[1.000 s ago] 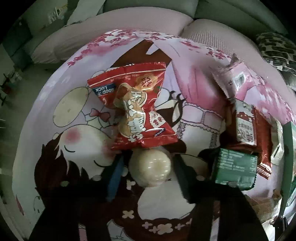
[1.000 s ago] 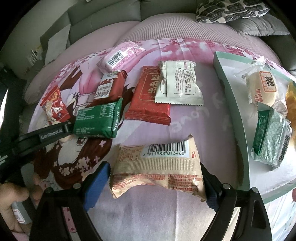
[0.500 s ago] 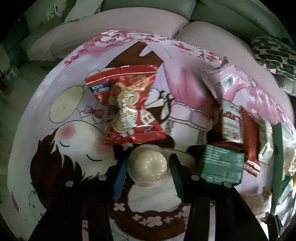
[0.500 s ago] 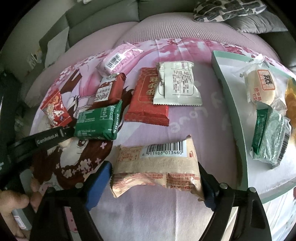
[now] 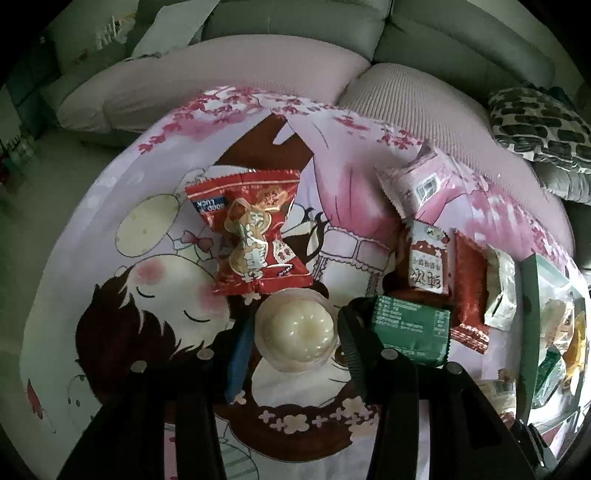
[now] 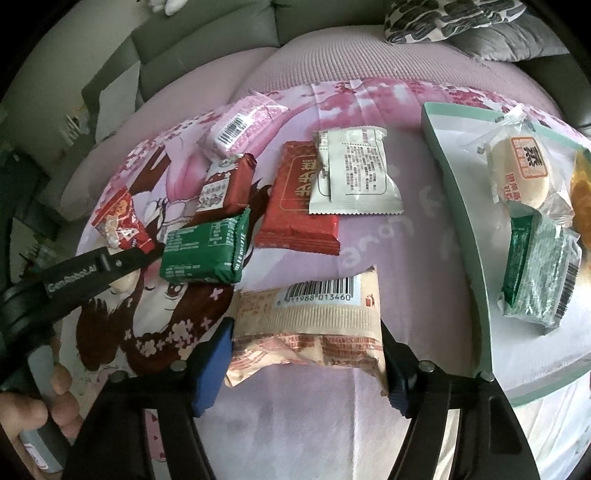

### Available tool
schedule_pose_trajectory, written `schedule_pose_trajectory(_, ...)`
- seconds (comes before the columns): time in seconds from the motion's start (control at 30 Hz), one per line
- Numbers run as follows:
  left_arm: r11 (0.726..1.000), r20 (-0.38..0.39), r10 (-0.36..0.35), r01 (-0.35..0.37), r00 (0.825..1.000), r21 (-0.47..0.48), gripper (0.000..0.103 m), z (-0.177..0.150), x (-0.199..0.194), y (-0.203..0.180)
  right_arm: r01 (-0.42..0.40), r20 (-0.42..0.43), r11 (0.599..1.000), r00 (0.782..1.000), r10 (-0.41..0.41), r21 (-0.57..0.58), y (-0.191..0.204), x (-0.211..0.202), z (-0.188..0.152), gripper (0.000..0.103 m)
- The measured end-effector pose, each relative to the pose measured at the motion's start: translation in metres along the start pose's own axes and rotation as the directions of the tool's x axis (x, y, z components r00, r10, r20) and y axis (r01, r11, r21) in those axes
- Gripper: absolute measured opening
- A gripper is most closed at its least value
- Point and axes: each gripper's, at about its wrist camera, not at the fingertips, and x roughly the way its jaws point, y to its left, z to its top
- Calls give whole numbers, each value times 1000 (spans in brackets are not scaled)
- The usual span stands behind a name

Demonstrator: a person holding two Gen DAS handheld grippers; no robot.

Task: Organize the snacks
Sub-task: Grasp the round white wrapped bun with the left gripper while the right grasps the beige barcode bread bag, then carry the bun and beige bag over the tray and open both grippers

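Observation:
My left gripper (image 5: 295,345) is shut on a round cream jelly cup (image 5: 297,332) just above the printed pink cloth (image 5: 110,295). A red candy bag (image 5: 255,236) lies right beyond it. My right gripper (image 6: 306,360) is shut on a beige snack packet (image 6: 310,321) with a barcode, over the cloth. The green-rimmed white tray (image 6: 461,221) at the right holds a bun packet (image 6: 521,173) and a green packet (image 6: 539,269).
Loose on the cloth lie a green packet (image 6: 207,247), a dark red packet (image 6: 225,184), a pink packet (image 6: 240,125), a red flat packet (image 6: 295,206) and a white packet (image 6: 351,177). A grey sofa (image 5: 295,29) and patterned cushion (image 5: 543,125) stand behind.
The left gripper has closed on the jelly cup and drawn back and to the right with it. The right gripper has lifted slightly with the beige packet.

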Motion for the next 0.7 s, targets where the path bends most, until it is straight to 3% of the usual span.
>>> schedule_pose_trajectory(0.7, 998, 163, -58, 59, 985, 2, 48, 9, -60, -7, -88, 159, 996, 984, 83, 23, -3, -65, 11, 73)
